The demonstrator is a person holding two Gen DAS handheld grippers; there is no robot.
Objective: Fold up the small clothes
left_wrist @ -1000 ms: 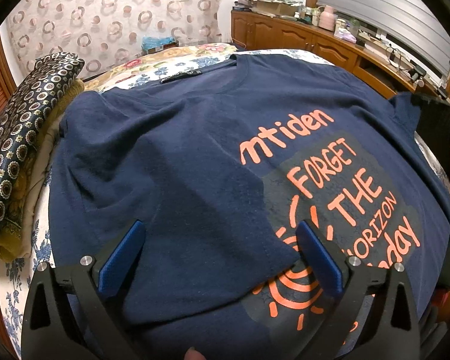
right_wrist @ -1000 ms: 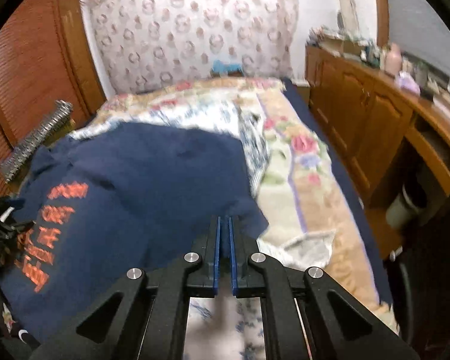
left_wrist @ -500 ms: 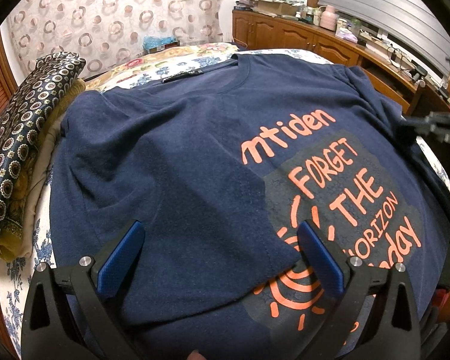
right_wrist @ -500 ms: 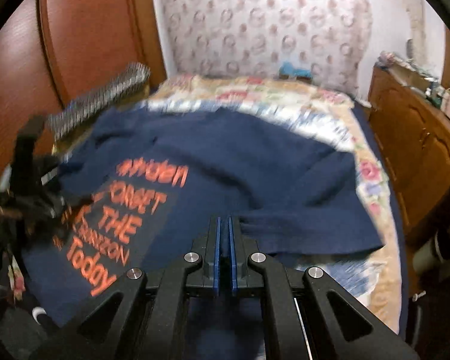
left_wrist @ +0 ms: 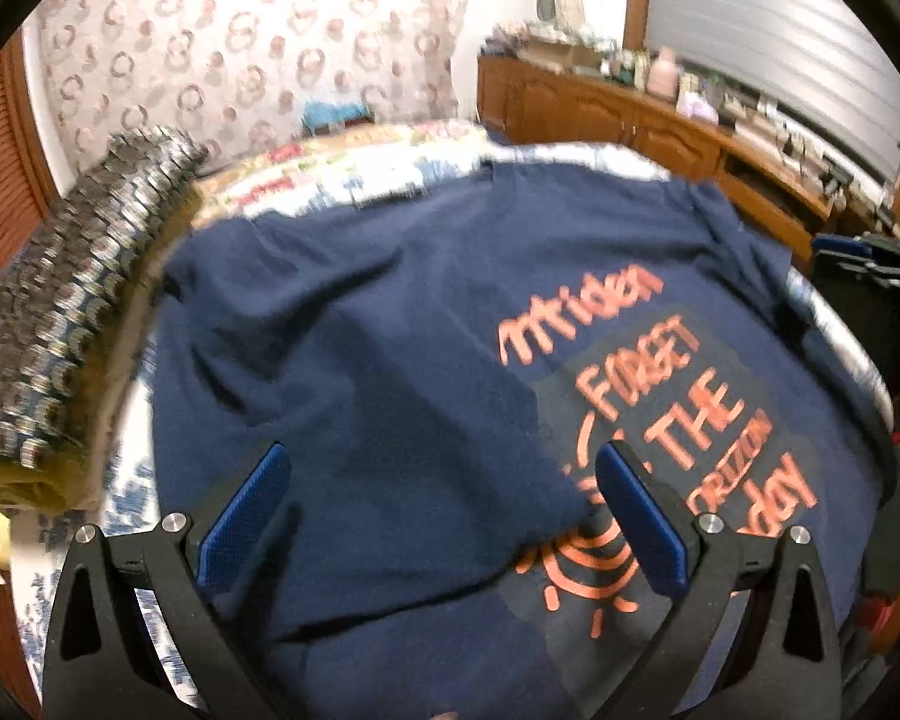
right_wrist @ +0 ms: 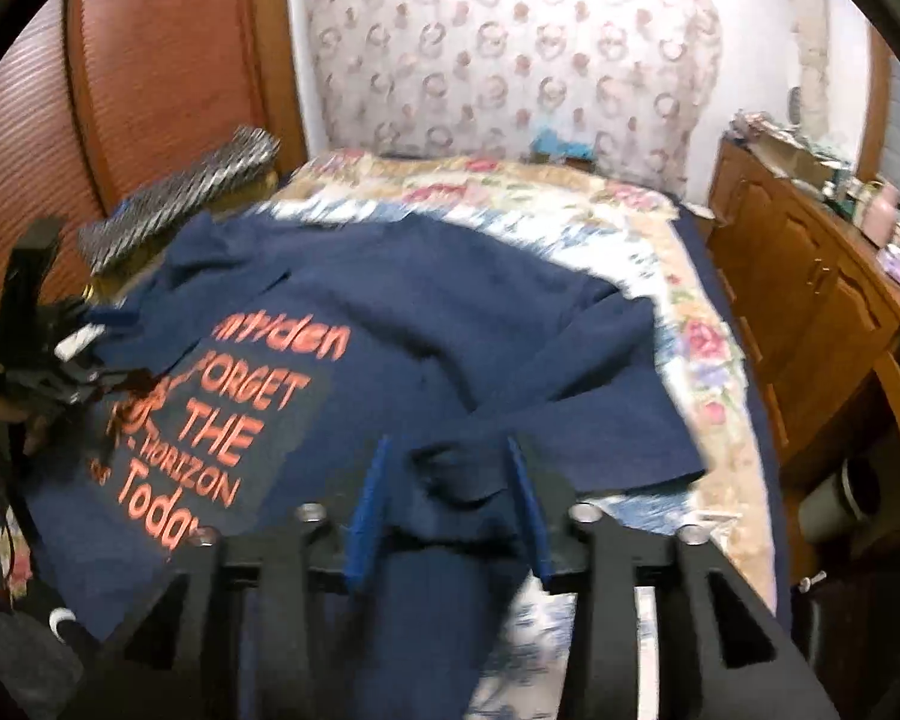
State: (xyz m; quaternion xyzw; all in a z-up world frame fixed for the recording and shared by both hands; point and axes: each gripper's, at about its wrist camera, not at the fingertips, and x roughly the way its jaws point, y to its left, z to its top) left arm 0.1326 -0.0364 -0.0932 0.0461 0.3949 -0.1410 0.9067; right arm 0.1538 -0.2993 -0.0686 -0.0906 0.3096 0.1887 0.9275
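- Left wrist view: our left gripper (left_wrist: pixel 444 516) has its jaws spread wide, nothing pinched, hovering over the navy T-shirt (left_wrist: pixel 390 360). The shirt lies flat on the floral bedspread (left_wrist: pixel 342 162), collar away from us, hem toward us, so the long axis runs straight ahead. One side is already folded in; that fold edge runs between the jaws, just below them.
- Same view: patterned pillow (left_wrist: pixel 66 312) sits left of the shirt, wooden cabinets (left_wrist: pixel 630 114) far right. Nothing blocks the cloth. Right gripper (left_wrist: pixel 870 264) shows at the right edge near the sleeve.
- Right wrist view: our right gripper (right_wrist: pixel 447 498) is opening, with a bunched bit of T-shirt (right_wrist: pixel 450 324) sleeve between the blue pads (right_wrist: pixel 369 510). The pads look clear of it, so we call it let go.
- Same view: left gripper (right_wrist: pixel 60 372) sits at the far left by the printed side, wardrobe door (right_wrist: pixel 150 60) behind it. We judge the right gripper nearer to the unfolded sleeve side, left nearer to the hem.
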